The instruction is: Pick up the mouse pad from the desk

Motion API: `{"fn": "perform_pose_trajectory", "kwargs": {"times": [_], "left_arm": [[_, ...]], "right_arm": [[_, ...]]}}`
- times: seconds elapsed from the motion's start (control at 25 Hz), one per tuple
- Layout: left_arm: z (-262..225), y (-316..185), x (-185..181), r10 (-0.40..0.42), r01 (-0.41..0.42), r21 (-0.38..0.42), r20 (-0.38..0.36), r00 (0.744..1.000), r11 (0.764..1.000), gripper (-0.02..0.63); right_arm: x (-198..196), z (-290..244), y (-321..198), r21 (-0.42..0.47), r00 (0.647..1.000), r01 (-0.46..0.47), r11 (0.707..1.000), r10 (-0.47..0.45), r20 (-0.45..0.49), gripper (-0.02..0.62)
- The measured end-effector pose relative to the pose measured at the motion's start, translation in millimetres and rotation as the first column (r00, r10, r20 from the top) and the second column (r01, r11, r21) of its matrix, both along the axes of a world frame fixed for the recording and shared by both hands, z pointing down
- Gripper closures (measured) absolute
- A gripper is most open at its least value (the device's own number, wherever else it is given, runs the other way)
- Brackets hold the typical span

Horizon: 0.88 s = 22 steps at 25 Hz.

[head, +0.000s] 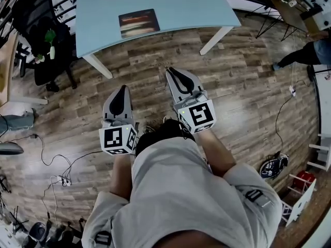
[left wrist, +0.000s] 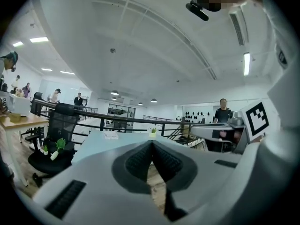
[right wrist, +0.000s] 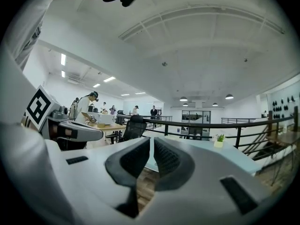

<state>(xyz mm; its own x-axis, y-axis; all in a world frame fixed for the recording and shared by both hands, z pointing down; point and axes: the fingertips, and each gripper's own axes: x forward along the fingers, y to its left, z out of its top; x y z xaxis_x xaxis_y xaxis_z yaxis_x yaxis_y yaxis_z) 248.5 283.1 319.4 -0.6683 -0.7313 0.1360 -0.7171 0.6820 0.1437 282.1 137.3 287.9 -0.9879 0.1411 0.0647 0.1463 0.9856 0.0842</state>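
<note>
2 grippers aim for the pad (head: 138, 22) on the counter (head: 181, 4) — left gripper (head: 122, 88) jaws pressed together, right gripper (head: 170, 70) jaws slightly spread, empty.

A wood-plank floor (head: 155, 61) carries a pale blue table (head: 181, 4) on white legs, with a black office chair (head: 39, 19) beside it. Cables (head: 277, 120) trail across the boards. A black railing (right wrist: 225, 124) runs under a white ceiling (left wrist: 140, 41) with strip lights.

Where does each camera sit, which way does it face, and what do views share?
Head view: on the person's head, steeply down at desk, mouse pad, left tool, right tool, forearms.
Left gripper view: on left tool, level over shut jaws toward desk; right tool at right.
Right gripper view: on right tool, jaws slightly apart, toward desk; left tool at left.
Shared: all three show the desk.
</note>
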Motion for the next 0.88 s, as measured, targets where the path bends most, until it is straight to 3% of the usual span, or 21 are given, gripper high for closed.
{"fn": "perform_pose_trajectory", "kwargs": {"times": [0.32,0.88], "left_arm": [[6.6,-20.0,-48.6,0.018,-0.018,0.000,-0.009,1.000,1.000,0.594],[14.4,-113.9,-210.5,0.028,-0.030,-0.068,-0.030,0.999,0.997,0.594]], "right_arm": [[-50.1,6.9,-17.7,0.002,1.000,-0.001,1.000,0.001,-0.014,0.560],[-206.0,32.5,-92.4,-0.076,0.996,0.060,0.995,-0.065,-0.068,0.556]]}}
